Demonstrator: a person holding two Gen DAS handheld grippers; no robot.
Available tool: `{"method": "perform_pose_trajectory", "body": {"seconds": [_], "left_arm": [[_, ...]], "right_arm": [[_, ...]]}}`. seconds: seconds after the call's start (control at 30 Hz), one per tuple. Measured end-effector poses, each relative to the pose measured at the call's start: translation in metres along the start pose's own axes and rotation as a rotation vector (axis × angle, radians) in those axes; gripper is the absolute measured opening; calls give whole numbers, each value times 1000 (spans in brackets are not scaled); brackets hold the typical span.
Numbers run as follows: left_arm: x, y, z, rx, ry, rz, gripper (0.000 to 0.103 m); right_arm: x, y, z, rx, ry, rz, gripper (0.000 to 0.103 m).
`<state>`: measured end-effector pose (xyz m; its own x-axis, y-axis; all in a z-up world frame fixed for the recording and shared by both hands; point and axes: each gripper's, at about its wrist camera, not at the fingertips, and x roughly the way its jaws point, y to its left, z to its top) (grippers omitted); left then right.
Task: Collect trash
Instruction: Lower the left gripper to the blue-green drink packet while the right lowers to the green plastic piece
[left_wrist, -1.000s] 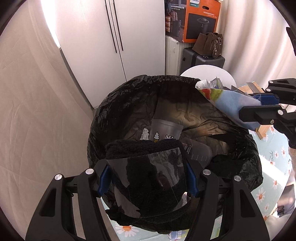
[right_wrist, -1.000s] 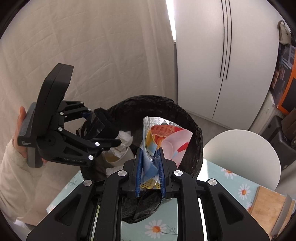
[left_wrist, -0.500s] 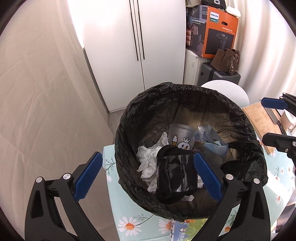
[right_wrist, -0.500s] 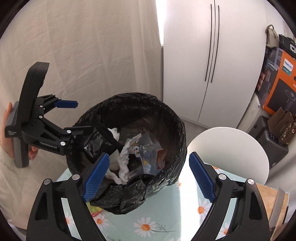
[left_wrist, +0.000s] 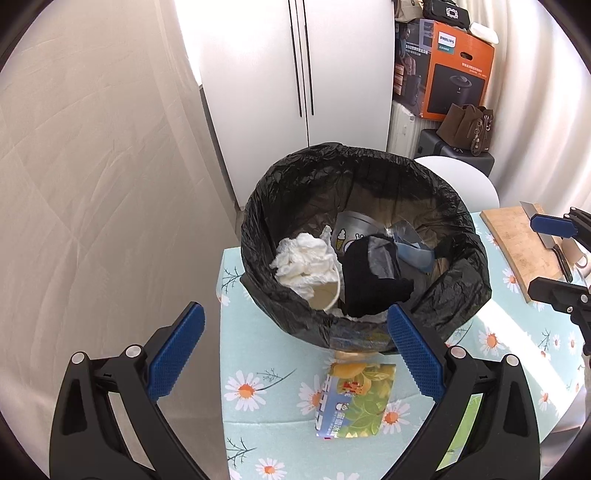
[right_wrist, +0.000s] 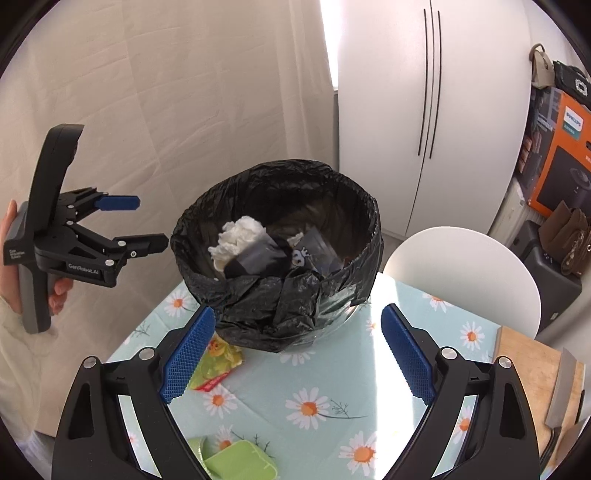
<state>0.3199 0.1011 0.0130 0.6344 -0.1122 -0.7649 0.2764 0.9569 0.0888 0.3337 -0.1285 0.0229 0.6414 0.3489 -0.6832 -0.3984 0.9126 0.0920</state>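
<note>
A bin lined with a black bag (left_wrist: 295, 192) (right_wrist: 343, 195) stands on the daisy tablecloth. Inside lie white crumpled tissue (left_wrist: 303, 258) (right_wrist: 240, 236), a paper cup (left_wrist: 327, 295), a black wrapper (left_wrist: 369, 280) (right_wrist: 258, 258), a printed plastic cup (left_wrist: 351, 229) and a blue snack packet (left_wrist: 415, 254). A green and yellow snack packet (left_wrist: 354, 398) (right_wrist: 218, 362) lies on the cloth in front of the bin. My left gripper (left_wrist: 295, 354) (right_wrist: 144, 225) is open and empty above that packet. My right gripper (right_wrist: 297, 358) (left_wrist: 543, 254) is open and empty, back from the bin.
A wooden cutting board (left_wrist: 517, 243) (right_wrist: 528, 369) with a cleaver (right_wrist: 561, 391) lies at the right. Green packaging (right_wrist: 240, 461) lies near the front. A white round chair (right_wrist: 461, 273), a white cabinet (left_wrist: 295, 74) and an orange box (left_wrist: 458, 77) stand behind. A curtain (left_wrist: 92, 166) hangs at the left.
Both grippers opened and dropped the black wrapper and the blue snack packet into the bin. Both then pulled back and up from the bin.
</note>
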Motion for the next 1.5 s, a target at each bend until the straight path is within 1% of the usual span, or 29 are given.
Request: {"method": "perform_pose_trajectory", "body": {"seconds": [0.27,0.5,0.77,0.97,1.2,1.3,1.5], "left_arm": [[-17,-20,-43,-53,34,35,97],[-24,-34,-81,-103,69,43,97],[-20,-47,-110,-107,98,36,97],[-3,-53,-121,-84,125,3,97],[26,-53,-127,-50,167,-57,97],[40,-54,-128,-8,186,-72,97],[67,-53,-126,70,230,-145,97]], "right_arm": [[-15,2,-30,-21,18,31,87],[-20,5,-60,-37,53,53,87],[-13,5,-94,-49,114,45,87],[-7,3,-113,-17,144,13,87],[7,1,-131,31,210,-21,87],[13,4,-138,58,236,-38,87],[27,15,-155,153,280,-60,87]]}}
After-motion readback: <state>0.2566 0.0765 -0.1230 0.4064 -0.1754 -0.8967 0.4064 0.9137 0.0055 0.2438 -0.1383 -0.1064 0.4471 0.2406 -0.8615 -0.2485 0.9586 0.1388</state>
